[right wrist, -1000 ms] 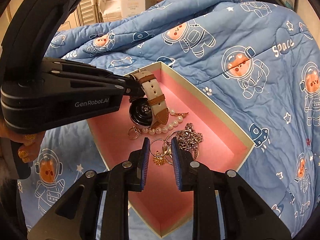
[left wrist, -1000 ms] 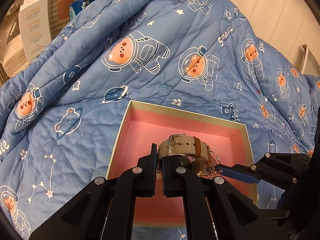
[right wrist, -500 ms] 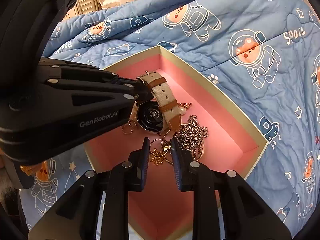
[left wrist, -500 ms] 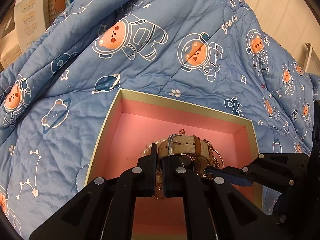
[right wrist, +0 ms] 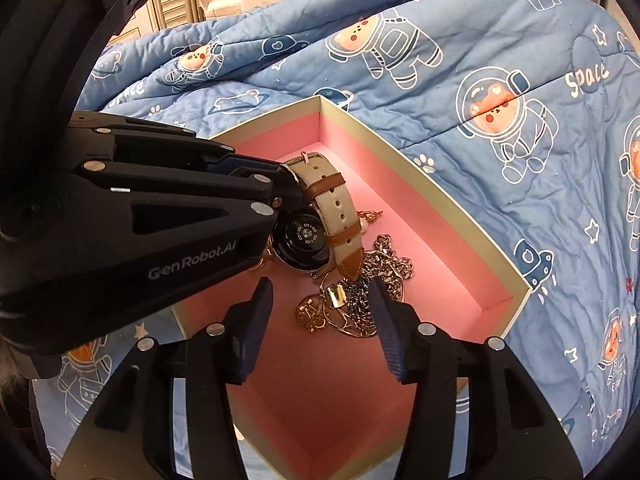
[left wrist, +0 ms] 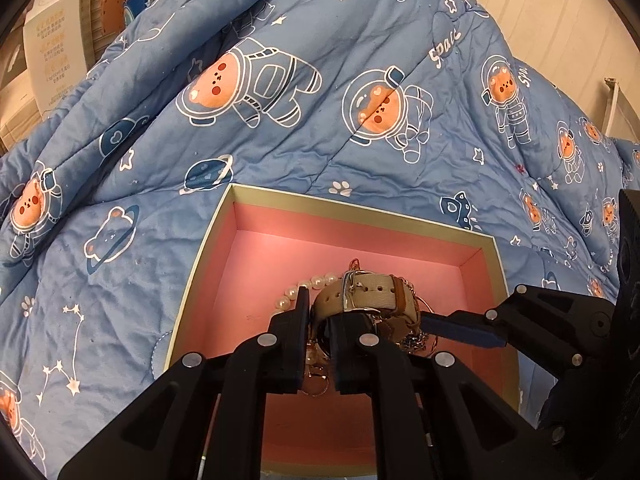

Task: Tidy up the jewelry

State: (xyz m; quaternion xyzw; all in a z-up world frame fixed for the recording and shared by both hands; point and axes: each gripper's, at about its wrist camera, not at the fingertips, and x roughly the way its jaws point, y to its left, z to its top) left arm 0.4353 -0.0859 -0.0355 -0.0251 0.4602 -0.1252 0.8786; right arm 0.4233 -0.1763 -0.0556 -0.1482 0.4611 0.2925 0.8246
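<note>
While my left tool (right wrist: 286,194) pinches the watch (right wrist: 320,216) by its beige strap, its jaws are just starting to ease apart, though the pads look to be on the strap for now. The watch hangs inside the pink-lined box (right wrist: 420,184), its dark case just above the box floor. My right tool (right wrist: 320,312) is opening, its blue pads astride the tangle of chains (right wrist: 360,292) and gold charms without pressing on them (nothing is held there). A pearl bracelet (left wrist: 308,286) lies under the watch. As I judge it, every piece I can see sits in the box already, but heaped in one knot; separating and laying them out is left. Both tools angle steeply down into the box, which rests on the blue quilt (left wrist: 320,140) of the bed.
</note>
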